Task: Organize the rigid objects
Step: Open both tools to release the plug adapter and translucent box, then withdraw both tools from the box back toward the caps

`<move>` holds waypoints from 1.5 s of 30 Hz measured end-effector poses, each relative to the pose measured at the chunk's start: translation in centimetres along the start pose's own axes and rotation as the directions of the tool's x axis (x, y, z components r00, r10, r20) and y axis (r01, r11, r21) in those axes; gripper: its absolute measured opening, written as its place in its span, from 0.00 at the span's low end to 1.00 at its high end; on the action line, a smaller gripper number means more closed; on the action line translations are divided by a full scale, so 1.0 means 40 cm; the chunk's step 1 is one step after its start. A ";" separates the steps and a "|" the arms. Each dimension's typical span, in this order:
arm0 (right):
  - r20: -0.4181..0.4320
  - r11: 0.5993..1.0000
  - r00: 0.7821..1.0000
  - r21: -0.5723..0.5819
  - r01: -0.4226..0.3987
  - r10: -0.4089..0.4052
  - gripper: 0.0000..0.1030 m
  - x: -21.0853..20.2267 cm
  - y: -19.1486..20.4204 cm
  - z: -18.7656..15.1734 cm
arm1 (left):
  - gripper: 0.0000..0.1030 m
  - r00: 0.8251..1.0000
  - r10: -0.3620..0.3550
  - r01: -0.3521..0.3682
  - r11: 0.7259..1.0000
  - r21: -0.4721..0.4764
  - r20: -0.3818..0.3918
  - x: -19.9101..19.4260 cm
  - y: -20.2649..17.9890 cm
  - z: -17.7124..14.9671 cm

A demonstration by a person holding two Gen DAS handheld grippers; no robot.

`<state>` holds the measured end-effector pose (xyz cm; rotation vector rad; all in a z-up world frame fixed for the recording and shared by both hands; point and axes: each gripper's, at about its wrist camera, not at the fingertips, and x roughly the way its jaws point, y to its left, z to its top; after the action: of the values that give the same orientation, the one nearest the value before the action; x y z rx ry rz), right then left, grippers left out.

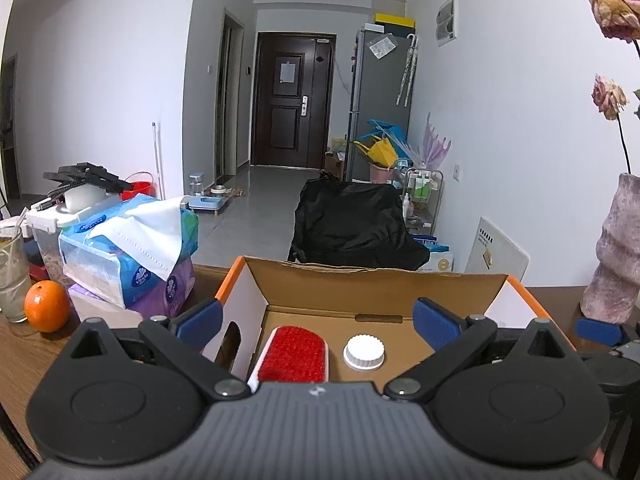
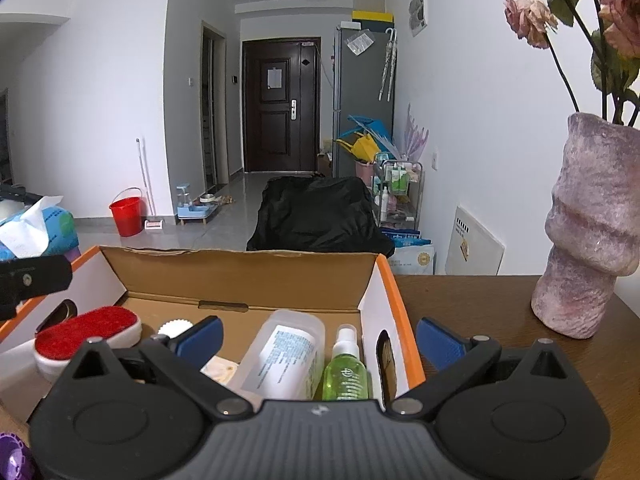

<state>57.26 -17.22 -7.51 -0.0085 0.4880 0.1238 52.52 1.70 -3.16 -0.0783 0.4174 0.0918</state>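
An open cardboard box (image 1: 360, 276) with an orange rim stands on the wooden table. In the left wrist view a red-bristled brush (image 1: 292, 354) and a white ribbed cap (image 1: 364, 353) lie on its floor. My left gripper (image 1: 317, 320) hangs open above them, holding nothing. The right wrist view shows the box (image 2: 240, 268) holding the brush (image 2: 84, 332), the cap (image 2: 176, 326), a clear labelled bottle (image 2: 288, 356) and a green spray bottle (image 2: 346, 372). My right gripper (image 2: 320, 340) is open and empty, its fingers straddling the box's right wall.
A pink vase (image 2: 588, 232) with dried roses stands on the table (image 2: 480, 304) right of the box. Left of the box are stacked tissue packs (image 1: 132, 248), an orange (image 1: 47, 306) and a glass (image 1: 12, 276). A black-covered chair (image 1: 352, 224) sits behind the table.
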 end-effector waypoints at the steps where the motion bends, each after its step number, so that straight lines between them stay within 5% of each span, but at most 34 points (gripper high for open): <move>1: 0.005 1.000 1.000 -0.001 -0.001 0.001 1.00 -0.005 0.000 0.000 | 1.00 1.000 0.000 0.000 1.000 0.003 0.000 -0.002 0.001 -0.001; 26: 0.085 0.997 0.995 -0.069 -0.036 0.042 1.00 -0.175 0.022 -0.063 | 1.00 0.999 -0.032 0.031 0.997 0.064 0.012 -0.119 0.032 -0.053; 45: 0.051 0.995 0.996 -0.074 -0.072 0.076 1.00 -0.348 0.055 -0.172 | 1.00 0.999 -0.036 0.038 0.997 0.070 -0.038 -0.258 0.092 -0.144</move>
<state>41.57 -16.91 -7.03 -0.0574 0.4305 0.2141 40.46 4.05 -4.40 -0.0176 0.4549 0.0389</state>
